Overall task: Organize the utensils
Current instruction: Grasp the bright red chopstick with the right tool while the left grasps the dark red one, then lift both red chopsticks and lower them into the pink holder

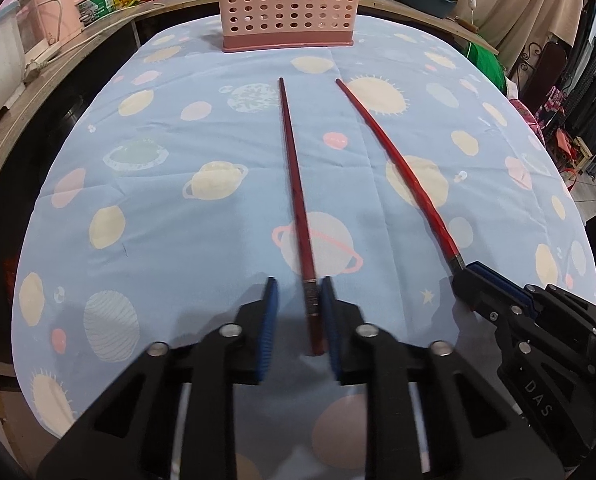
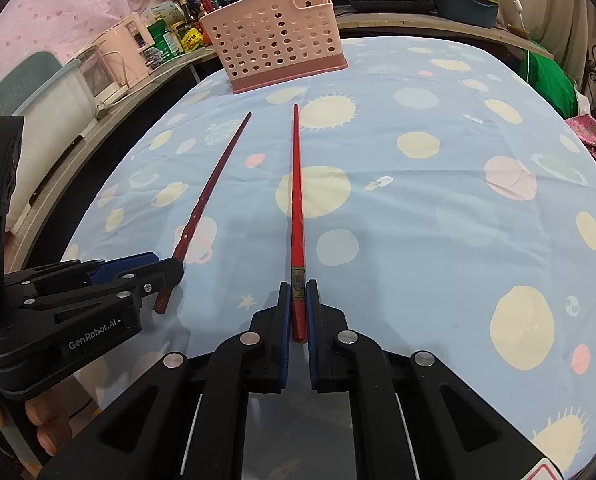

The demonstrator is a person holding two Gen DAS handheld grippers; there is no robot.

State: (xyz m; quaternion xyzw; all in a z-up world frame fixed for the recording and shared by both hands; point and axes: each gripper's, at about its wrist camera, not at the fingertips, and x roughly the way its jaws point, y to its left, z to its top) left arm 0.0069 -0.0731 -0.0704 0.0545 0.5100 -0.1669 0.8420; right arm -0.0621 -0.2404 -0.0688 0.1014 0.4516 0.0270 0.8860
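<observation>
Cluttered shelves ring the counter [image 1: 169, 216]. Nearer than the pink basket [image 1: 287, 4], right gripper [image 2: 298, 312] clamps one chopstick [image 2: 295, 200]; left gripper [image 1: 298, 316], fingers narrowed, loosely brackets the other chopstick [image 1: 293, 176], for basketing.

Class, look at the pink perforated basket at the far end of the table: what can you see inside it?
Through the pink basket's holes, no utensil is clearly visible. A narrow end compartment shows at its right in the right wrist view. The walls cover the bottom, so its contents cannot be confirmed.
</observation>
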